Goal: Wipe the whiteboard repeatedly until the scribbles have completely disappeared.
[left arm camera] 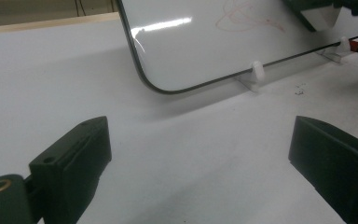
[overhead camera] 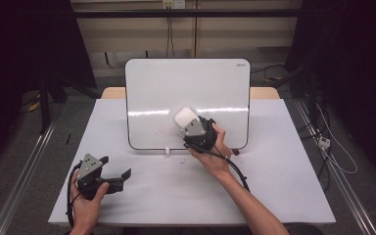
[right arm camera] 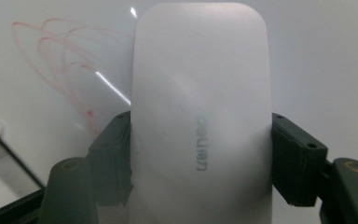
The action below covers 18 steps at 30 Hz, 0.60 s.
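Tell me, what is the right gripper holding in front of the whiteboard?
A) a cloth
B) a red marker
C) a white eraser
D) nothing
C: the right gripper has its jaws closed on the sides of a white eraser, in front of the whiteboard with faint red scribbles.

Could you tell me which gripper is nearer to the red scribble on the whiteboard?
Right. The right gripper holds the white eraser at the whiteboard, beside the red scribble. The left gripper rests open on the table, well short of it.
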Motion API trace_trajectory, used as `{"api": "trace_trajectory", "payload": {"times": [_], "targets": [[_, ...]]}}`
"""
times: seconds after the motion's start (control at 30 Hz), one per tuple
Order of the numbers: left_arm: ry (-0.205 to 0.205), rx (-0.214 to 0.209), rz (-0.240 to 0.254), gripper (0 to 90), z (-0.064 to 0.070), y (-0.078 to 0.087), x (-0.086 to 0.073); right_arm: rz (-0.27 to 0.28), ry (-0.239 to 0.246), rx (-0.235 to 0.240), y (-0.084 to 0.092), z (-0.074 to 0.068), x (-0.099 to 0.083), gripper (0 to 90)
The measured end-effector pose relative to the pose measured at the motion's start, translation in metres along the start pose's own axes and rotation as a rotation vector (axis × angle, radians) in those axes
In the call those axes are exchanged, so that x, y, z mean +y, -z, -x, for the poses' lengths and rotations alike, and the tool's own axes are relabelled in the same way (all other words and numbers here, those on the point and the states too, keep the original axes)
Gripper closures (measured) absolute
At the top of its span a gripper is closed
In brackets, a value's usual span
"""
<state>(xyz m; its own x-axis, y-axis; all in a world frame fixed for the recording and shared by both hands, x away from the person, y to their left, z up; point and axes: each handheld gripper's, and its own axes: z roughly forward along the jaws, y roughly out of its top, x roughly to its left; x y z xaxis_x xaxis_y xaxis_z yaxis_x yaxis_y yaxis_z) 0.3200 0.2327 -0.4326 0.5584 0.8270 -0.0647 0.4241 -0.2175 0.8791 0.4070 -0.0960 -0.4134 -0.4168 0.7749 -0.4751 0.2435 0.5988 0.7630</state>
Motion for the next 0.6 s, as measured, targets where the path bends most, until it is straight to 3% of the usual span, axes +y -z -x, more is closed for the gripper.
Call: {"api": "trace_trajectory", "payload": {"times": [0.27,0.43,0.6], "targets": [[0.0,0.001,-0.003,5.6,-0.001,0.0,0.0,-0.006,-0.135,-0.059,-0.002,0.042,0.011,31.7],[0.003,0.0,0.001,5.7,0.0,-0.001,0.0,-0.002,-0.124,-0.09,-0.001,0.037,0.011,31.7],[0.005,-0.001,0.003,5.6,0.001,-0.002,0.001,0.006,-0.113,-0.082,-0.002,0.025,0.01,31.7]]}}
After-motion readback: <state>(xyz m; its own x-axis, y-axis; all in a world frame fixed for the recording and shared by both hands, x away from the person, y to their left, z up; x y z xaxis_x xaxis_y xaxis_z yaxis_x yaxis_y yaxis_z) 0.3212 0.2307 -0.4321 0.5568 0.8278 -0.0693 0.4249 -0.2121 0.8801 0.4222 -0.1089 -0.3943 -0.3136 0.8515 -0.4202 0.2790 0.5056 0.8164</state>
